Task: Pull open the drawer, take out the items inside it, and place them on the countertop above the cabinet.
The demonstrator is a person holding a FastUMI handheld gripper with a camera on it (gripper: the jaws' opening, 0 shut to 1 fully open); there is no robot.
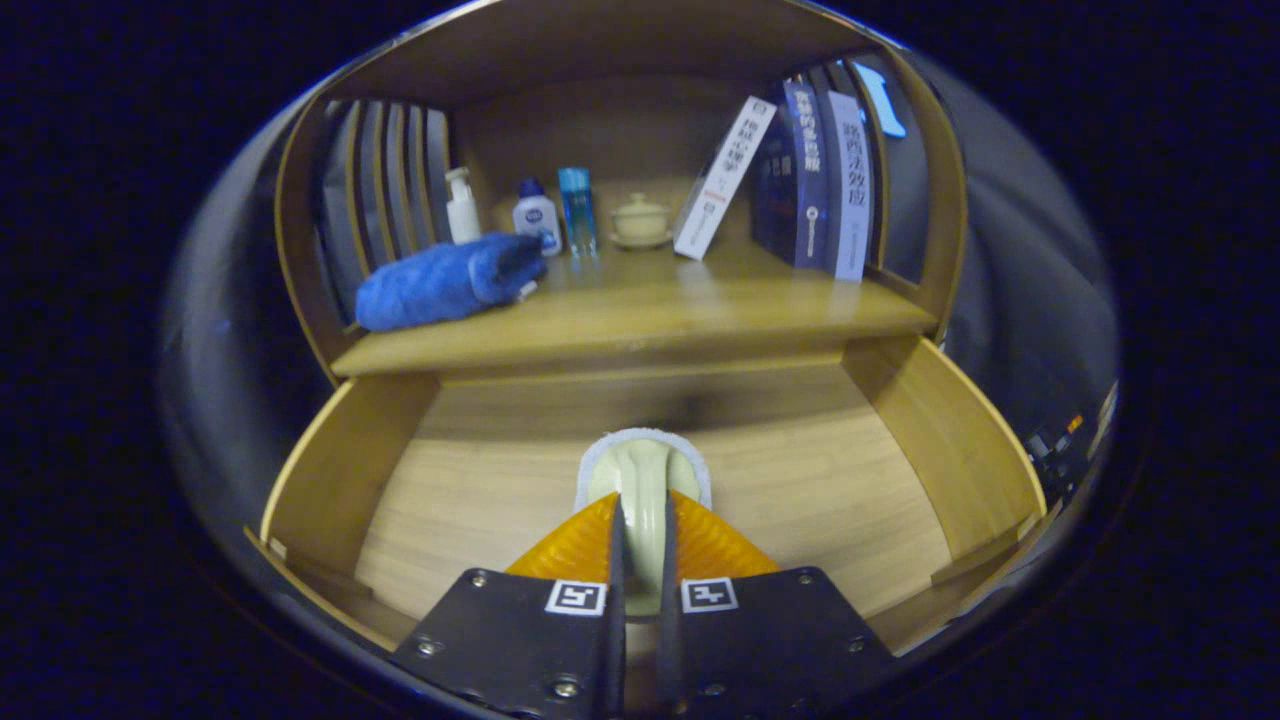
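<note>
The wooden drawer (pixel 330 470) stands pulled open below the countertop (pixel 640 320). Inside it, my gripper (pixel 642 515) is shut on a pale cream brush-like item (pixel 645 465) with a white fuzzy edge; both fingers press its narrow handle, and its rounded head sticks out just ahead of the fingertips above the drawer floor. A rolled blue towel (pixel 445 280) lies on the countertop beyond the drawer, toward its left side.
At the back of the countertop stand a white pump bottle (pixel 461 207), a small white bottle (pixel 536 215), a blue tube (pixel 577 210) and a lidded cream cup (pixel 640 220). Books (pixel 815 185) lean and stand at its right. Slatted side panels (pixel 385 180) enclose the shelf.
</note>
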